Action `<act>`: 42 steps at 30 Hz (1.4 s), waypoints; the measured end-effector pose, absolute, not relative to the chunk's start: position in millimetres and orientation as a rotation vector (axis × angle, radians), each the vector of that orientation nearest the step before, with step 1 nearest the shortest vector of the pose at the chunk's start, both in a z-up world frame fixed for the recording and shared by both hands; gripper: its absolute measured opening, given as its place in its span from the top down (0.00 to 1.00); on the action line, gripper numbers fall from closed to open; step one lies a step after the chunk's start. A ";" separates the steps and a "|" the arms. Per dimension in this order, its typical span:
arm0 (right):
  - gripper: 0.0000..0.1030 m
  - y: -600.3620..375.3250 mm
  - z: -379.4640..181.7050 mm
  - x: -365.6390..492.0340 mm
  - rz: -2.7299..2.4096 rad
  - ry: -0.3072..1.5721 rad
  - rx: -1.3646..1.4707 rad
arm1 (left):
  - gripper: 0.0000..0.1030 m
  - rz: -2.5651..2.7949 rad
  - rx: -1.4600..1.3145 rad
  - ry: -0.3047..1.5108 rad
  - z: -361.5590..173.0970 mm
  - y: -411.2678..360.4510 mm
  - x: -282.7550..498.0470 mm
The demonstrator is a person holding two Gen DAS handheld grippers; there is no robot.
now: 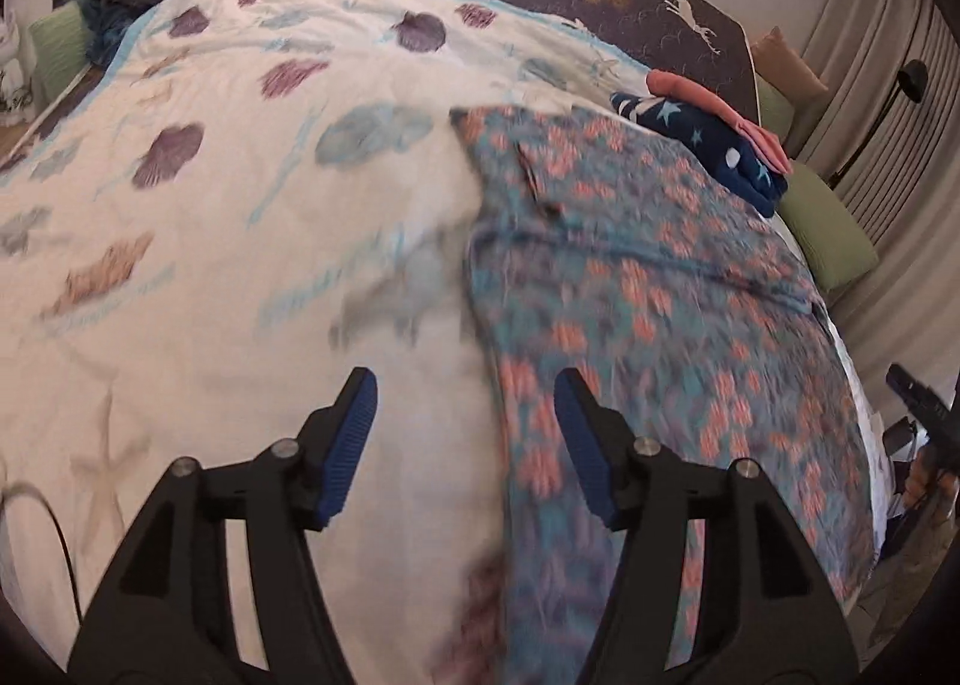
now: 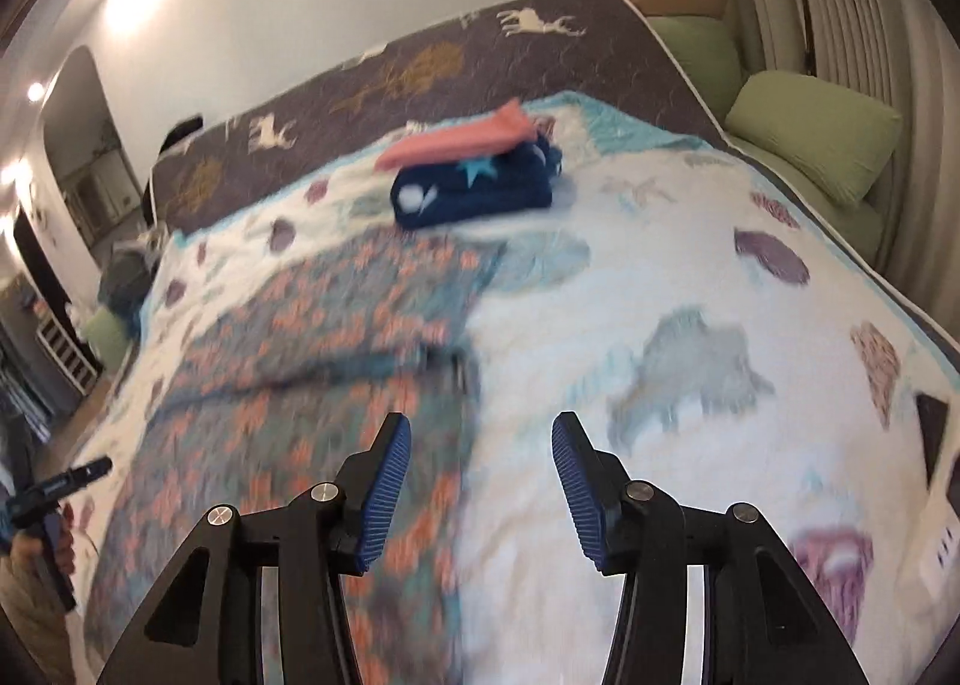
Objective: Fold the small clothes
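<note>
Your left gripper [image 1: 465, 433] and right gripper [image 2: 480, 481] hover spread, empty, over the floral cloth [image 1: 648, 289]; folded stack [image 2: 474, 181] lies beyond it.

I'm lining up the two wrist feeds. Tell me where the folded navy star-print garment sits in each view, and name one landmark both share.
Left wrist view: the navy star-print garment lies upper right, beyond the floral garment.
Right wrist view: it lies upper centre, beyond the floral garment's far edge.
Shared landmark: the pink folded piece resting on top of it.
</note>
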State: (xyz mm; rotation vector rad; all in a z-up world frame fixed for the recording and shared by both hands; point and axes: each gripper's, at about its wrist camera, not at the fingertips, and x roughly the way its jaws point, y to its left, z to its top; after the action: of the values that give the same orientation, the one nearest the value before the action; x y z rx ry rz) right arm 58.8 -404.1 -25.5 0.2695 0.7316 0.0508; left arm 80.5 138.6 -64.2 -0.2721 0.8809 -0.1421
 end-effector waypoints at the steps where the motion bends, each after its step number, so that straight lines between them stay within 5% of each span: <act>1: 0.51 -401.7 -27.3 51.6 0.050 0.737 0.260 | 0.39 -0.148 -0.280 0.884 -65.4 138.5 72.9; 18: 0.47 -388.8 -77.4 -75.4 0.149 0.912 0.366 | 0.34 -0.354 -0.338 0.887 -90.8 135.8 -44.5; 19: 0.47 -386.7 -78.2 -80.5 0.158 0.918 0.370 | 0.39 -0.357 -0.330 0.887 -90.9 134.7 -48.5; 21: 0.47 -383.4 -79.9 -87.1 0.167 0.920 0.375 | 0.62 -0.370 -0.328 0.899 -90.9 132.3 -54.7; 22: 0.47 -381.6 -81.9 -90.1 0.170 0.919 0.381 | 0.89 -0.378 -0.337 0.909 -92.2 132.5 -55.8; 23: 0.47 -381.5 -84.1 -90.5 0.169 0.918 0.387 | 0.96 -0.391 -0.359 0.926 -94.2 131.7 -55.2; 25: 0.56 -378.9 -88.4 -89.3 0.139 0.924 0.402 | 0.96 -0.376 -0.365 0.932 -95.5 125.8 -54.0; 26: 0.89 -377.3 -88.4 -89.5 0.101 0.925 0.394 | 0.96 -0.355 -0.352 0.929 -93.8 122.8 -55.5; 27: 0.97 -379.0 -86.0 -88.7 0.052 0.926 0.393 | 0.96 -0.340 -0.350 0.923 -90.4 122.1 -57.4; 34: 0.96 -415.1 -66.1 -111.2 -0.041 0.890 0.436 | 0.96 -0.303 -0.333 0.916 -81.0 139.0 -77.0; 37: 0.93 -421.5 -71.3 -121.5 0.028 0.886 0.528 | 0.93 -0.329 -0.385 0.920 -86.5 142.2 -84.3; 40: 0.83 -416.1 -76.0 -123.6 0.115 0.886 0.570 | 0.41 -0.333 -0.383 0.944 -92.0 137.2 -89.2; 42: 0.69 -409.2 -82.0 -120.1 0.140 0.926 0.558 | 0.36 -0.337 -0.342 0.935 -91.7 129.9 -94.4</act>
State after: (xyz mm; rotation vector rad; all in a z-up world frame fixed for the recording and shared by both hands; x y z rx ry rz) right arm -120.1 -409.2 -82.0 0.5576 0.9260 0.1400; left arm -94.4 129.9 -91.7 -0.3421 0.9345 -0.3375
